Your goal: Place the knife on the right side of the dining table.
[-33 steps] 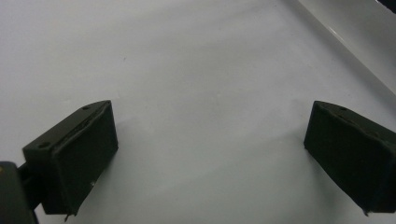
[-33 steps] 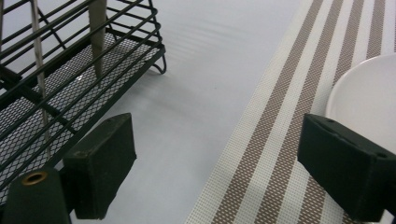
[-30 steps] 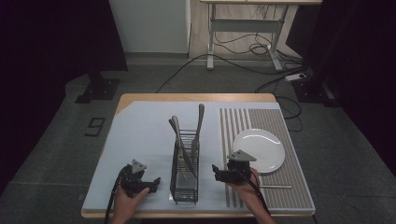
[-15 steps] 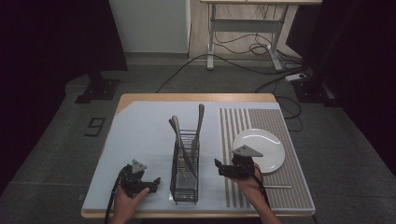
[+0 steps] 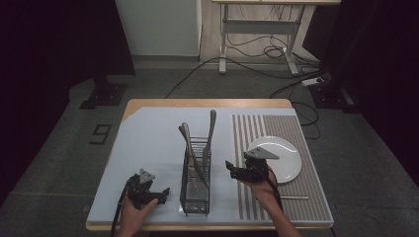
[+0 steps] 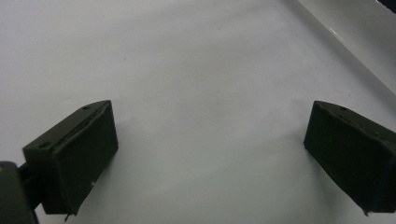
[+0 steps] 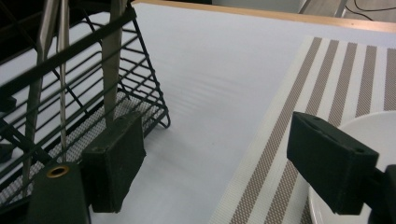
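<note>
Both hands are bare, with no sleeve at the wrists. The left gripper (image 5: 160,191) is black, with a small grey three-cornered plate on top and a black cable trailing behind it. Its jaws are blocky black pads with tiny screw holes in their upper faces. The right gripper (image 5: 229,165) is black too, under a larger grey plate, cable behind. A brass-ringed hole sits below its left jaw.

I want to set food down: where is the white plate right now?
In the high view the white plate lies on the striped placemat, at the table's right, just beyond the right claw.
</note>
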Tool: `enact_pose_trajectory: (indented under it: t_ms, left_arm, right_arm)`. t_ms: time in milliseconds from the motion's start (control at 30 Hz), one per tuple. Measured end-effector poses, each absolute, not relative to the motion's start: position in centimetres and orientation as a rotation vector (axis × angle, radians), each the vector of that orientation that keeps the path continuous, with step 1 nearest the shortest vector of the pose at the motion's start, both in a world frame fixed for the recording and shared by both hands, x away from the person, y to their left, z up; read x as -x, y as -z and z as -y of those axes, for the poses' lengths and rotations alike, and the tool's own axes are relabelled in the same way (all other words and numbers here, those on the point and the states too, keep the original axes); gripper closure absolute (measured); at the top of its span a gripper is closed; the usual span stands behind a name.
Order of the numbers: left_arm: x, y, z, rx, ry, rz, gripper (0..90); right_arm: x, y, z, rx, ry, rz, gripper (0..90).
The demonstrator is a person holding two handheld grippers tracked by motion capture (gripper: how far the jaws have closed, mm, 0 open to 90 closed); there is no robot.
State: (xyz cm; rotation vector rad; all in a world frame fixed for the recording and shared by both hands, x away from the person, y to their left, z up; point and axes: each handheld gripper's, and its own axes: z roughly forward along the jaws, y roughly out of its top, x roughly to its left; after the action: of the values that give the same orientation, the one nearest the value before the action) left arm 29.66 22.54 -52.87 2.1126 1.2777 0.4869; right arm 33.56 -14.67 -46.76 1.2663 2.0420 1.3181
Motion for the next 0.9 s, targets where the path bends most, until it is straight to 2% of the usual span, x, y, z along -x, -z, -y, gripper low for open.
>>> enact_pose_trajectory:
  t_ms: [233,900]
  left_arm:
    - [-29.7,52.9,-22.5,-2.112,-0.487,-1.278,2.3]
    - [-29.7,52.9,-22.5,-2.113,-0.488,-1.278,2.3]
  right_arm:
    - [-34.3,45.5,14.0,-1.257,-1.366,-2.031,24.0]
    - [-36.3,43.1,12.7,-1.258,-1.415,-2.030,22.9]
